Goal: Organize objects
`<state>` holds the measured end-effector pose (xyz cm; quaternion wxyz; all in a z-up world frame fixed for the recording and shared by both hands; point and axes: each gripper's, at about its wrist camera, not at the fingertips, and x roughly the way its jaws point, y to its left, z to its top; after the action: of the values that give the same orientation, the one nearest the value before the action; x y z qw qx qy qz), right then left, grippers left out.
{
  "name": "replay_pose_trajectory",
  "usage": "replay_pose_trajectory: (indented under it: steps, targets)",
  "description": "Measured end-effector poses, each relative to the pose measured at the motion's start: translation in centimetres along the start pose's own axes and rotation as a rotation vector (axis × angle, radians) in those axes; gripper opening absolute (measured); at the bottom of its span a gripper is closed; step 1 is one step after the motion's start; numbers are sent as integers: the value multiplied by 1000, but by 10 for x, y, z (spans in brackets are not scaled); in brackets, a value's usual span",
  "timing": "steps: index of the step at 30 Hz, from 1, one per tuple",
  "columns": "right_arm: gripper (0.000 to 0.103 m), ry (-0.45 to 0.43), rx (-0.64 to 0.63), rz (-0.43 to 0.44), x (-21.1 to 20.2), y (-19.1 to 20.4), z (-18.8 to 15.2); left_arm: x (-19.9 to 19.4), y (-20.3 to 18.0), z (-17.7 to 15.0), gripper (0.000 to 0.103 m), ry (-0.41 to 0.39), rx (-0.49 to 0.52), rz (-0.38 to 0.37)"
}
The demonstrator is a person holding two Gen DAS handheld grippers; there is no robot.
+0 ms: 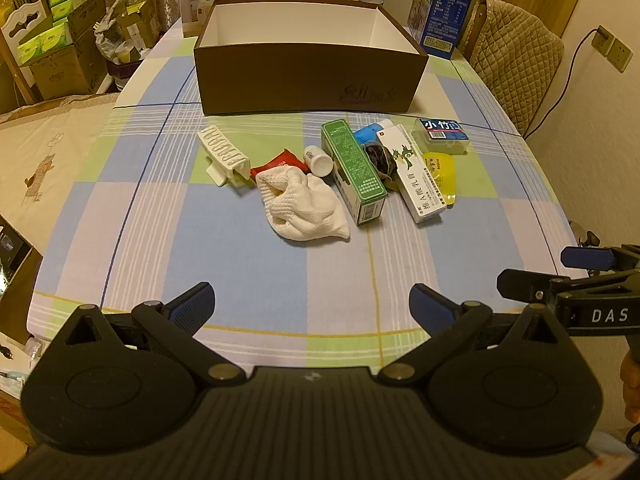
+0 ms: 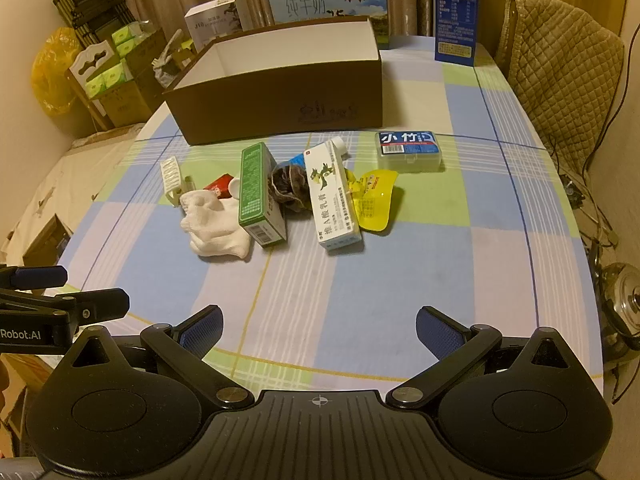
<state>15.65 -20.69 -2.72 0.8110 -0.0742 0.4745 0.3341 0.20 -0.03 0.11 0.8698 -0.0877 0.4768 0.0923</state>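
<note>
One open brown cardboard box point(image 1: 308, 80) sits upper centre; below it lie one green carton point(image 1: 354, 170), one white carton point(image 1: 412, 174) and one white cloth point(image 1: 304, 208). Only the right view shows a metal fan point(image 2: 624, 312). Left gripper point(image 1: 312, 304) and right gripper point(image 2: 319, 326) gape wide, empty.

Both cams sit on the grippers at the table's near edge, tilted down toward 12 o'clock. Left cam has the brown box point(image 1: 308, 80) dead ahead; right cam has it point(image 2: 280, 108) at 11. Clutter lies mid-range. Both share box, clutter and checked tablecloth point(image 1: 240, 264).
</note>
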Motion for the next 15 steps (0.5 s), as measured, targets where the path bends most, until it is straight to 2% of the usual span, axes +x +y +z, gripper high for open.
replay_pose_trajectory:
  steps: [11,12,15]
  targets:
    - [101,5,-16,4,7,0,10,0,-1,4,102,-2,-26,20]
    - [101,5,-17,5,8,0,10,8,-2,15,102,-1,-28,19]
    - [101,5,-21,7,7,0,10,9,0,17,102,-2,-33,20]
